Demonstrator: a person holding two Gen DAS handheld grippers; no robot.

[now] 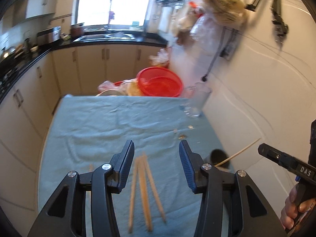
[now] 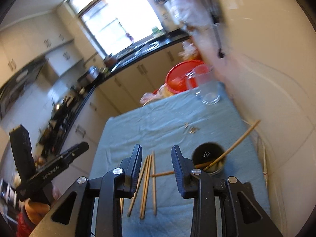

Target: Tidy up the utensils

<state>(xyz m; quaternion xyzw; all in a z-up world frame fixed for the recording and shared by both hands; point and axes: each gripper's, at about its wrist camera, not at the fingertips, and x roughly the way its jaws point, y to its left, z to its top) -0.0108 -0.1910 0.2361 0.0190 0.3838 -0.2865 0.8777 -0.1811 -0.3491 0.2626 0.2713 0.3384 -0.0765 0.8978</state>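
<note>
Both tongs hang spread wide above the tabletop with nothing between their jaws: the left tongs (image 1: pixel 156 158) and the right tongs (image 2: pixel 156 162) each straddle the loose chopsticks (image 1: pixel 145 189) lying on the blue cloth (image 1: pixel 118 122) without touching them. The left view shows three sticks fanned out; the right view shows about four, plus one lying crosswise toward the holder, though blur makes the count uncertain. Just right of the sticks stands one dark cup-shaped holder (image 2: pixel 209 156) with one chopstick (image 2: pixel 243 138) leaning out of it toward the wall; the right tongs' arm cuts off the holder's base. A few small scraps (image 2: pixel 192 130) lie farther along the cloth. At the far right corner stands one clear glass mug (image 2: pixel 205 86), and behind the tabletop edge one red basin (image 1: pixel 160 81), partly hidden by blurred plastic bags.
</note>
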